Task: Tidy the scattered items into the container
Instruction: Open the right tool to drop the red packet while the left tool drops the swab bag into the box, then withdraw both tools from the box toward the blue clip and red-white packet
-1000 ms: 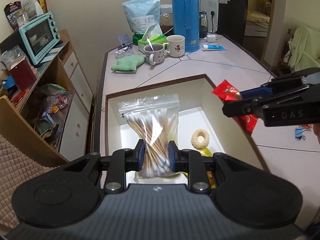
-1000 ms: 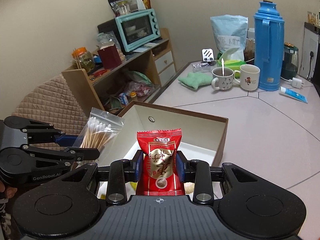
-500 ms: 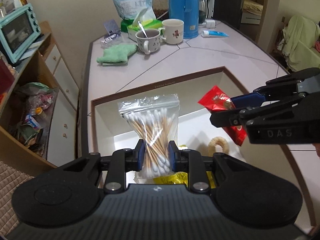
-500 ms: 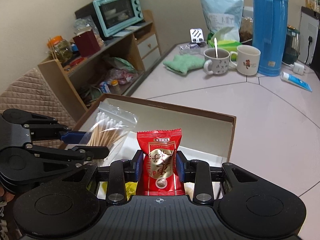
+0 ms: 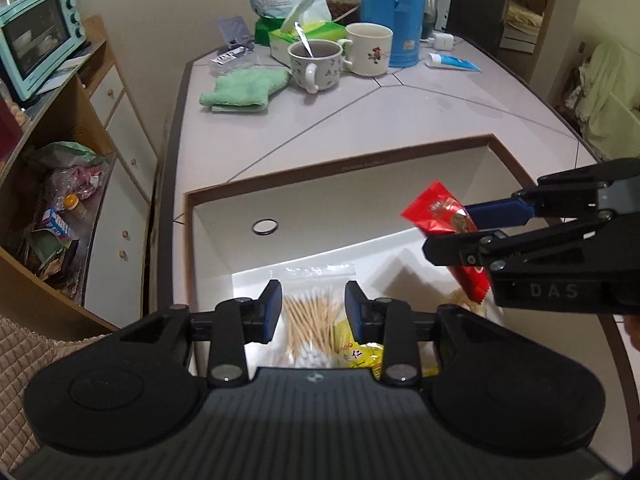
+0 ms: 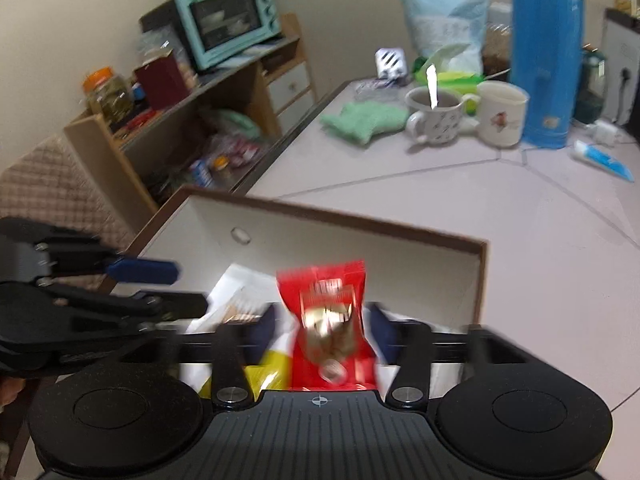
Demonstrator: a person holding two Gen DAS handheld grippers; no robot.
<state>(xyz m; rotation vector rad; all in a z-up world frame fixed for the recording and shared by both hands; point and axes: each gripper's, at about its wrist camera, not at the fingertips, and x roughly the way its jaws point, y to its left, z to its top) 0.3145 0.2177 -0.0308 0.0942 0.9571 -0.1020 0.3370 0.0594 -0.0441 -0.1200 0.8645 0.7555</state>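
Both grippers hang over the white box with a brown rim (image 5: 340,168). My left gripper (image 5: 314,308) has its jaws opening, and its pads stand clear of the zip bag of cotton swabs (image 5: 310,320). The bag lies on the box floor beneath them. My right gripper (image 6: 322,332) is blurred and its jaws are opening. The red snack packet (image 6: 324,312) stands loose between its pads, over the box. In the left wrist view the packet (image 5: 436,212) tilts between the right gripper's fingers (image 5: 500,212).
A yellow packet (image 5: 360,354) and a ring biscuit lie in the box. At the table's far end stand two mugs (image 5: 316,62), a blue thermos (image 5: 394,8), a green cloth (image 5: 244,90) and a tube (image 5: 452,62). A shelf with a toaster oven (image 5: 38,36) is on the left.
Both grippers sank lower over the box. The left jaws parted and the swab bag dropped onto the box floor. The right jaws spread away from the red packet.
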